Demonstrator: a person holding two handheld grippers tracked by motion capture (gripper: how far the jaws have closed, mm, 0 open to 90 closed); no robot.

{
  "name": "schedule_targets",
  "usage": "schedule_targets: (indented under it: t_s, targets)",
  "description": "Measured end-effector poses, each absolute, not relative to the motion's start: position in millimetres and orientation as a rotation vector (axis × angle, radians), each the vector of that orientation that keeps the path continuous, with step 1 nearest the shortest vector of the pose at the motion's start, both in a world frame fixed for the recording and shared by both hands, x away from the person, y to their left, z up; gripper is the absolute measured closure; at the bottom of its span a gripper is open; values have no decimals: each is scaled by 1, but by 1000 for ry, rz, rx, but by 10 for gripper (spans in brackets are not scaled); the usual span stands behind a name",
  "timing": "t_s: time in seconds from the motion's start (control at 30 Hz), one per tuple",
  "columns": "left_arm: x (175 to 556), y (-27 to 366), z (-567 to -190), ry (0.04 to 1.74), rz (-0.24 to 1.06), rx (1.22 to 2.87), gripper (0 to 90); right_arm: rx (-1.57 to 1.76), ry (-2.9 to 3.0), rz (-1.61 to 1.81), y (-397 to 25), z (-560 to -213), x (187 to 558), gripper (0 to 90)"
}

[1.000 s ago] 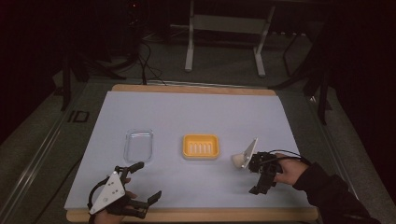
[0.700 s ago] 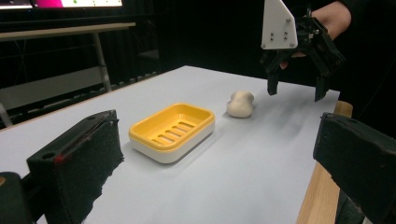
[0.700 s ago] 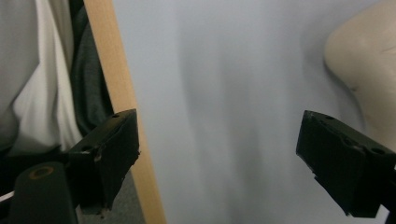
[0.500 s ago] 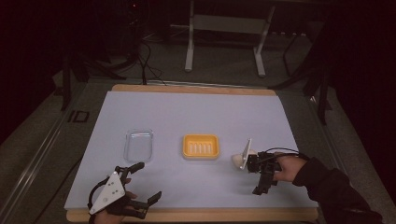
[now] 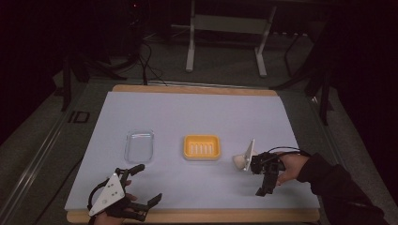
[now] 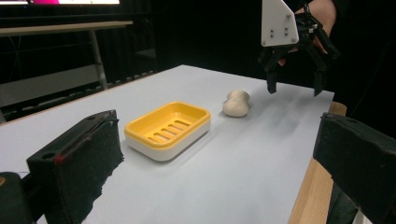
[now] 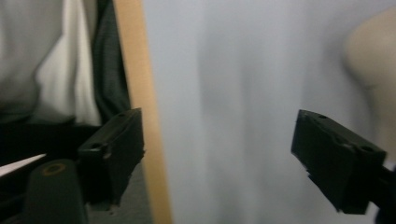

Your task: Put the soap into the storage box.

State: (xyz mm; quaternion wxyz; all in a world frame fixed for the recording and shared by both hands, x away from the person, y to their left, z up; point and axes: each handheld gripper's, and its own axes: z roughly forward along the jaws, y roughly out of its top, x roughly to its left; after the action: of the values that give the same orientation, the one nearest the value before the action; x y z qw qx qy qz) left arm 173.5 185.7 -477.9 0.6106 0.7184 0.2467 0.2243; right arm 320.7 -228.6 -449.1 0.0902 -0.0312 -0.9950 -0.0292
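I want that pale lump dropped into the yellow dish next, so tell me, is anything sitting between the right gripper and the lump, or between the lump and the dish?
Nothing visible blocks either path. The right gripper, jaws open, hangs just beside the pale lump, and bare mat separates the lump from the empty yellow dish. The clear tray lies beyond the dish, out of the way.

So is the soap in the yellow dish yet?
Not yet. The yellow soap dish sits empty, and the pale soap lies on the table beside it. The right hand-held gripper hangs open just past the soap, holding nothing. Grabbing it and putting it in the dish probably remain.
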Motion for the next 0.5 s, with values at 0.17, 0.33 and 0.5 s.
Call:
schedule_targets:
  t_s: [0.17,0.33,0.5]
  targets:
    - [171,187,-478,578,526,1658,12,-56,-2991,-102,-227,-448,326,219]
    - [169,189,-479,586,533,1658,12,-25,-3024,-83,-225,-448,334,222]
    - [166,191,-479,594,537,1656,11,16,-3032,-133,-223,-442,344,212]
